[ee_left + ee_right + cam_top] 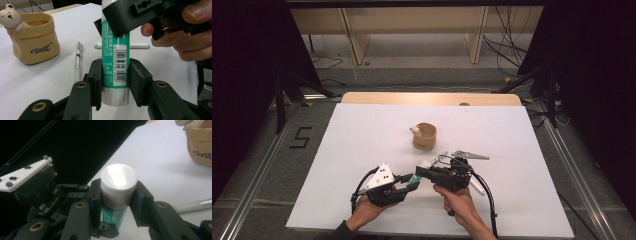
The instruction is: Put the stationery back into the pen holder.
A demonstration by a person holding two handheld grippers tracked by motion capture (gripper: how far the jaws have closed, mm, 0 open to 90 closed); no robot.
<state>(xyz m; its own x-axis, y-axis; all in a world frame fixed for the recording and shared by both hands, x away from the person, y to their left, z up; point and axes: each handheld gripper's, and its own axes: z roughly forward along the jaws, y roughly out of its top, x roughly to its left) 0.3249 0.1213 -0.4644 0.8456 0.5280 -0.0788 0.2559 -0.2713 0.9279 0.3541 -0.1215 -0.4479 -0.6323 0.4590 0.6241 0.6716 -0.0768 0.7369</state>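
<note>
A green glue stick [115,62] with a barcode label and a white cap [119,182] is held just above the white table [362,145], near its front edge. My left gripper [115,82] is shut on the tube's lower body, one pad on each side. My right gripper [117,195] comes from the opposite end, and its pads press on both sides of the cap. In the high view the two grippers meet tip to tip around the glue stick [413,178], with the left gripper [411,185] just left of the right gripper [420,173].
A tan pot [424,136] with a small bear figure [11,17] on its rim stands behind the grippers at mid-table. A clear pen [78,62] and a white marker [140,45] lie on the table beyond the glue stick. Cables trail off the front edge.
</note>
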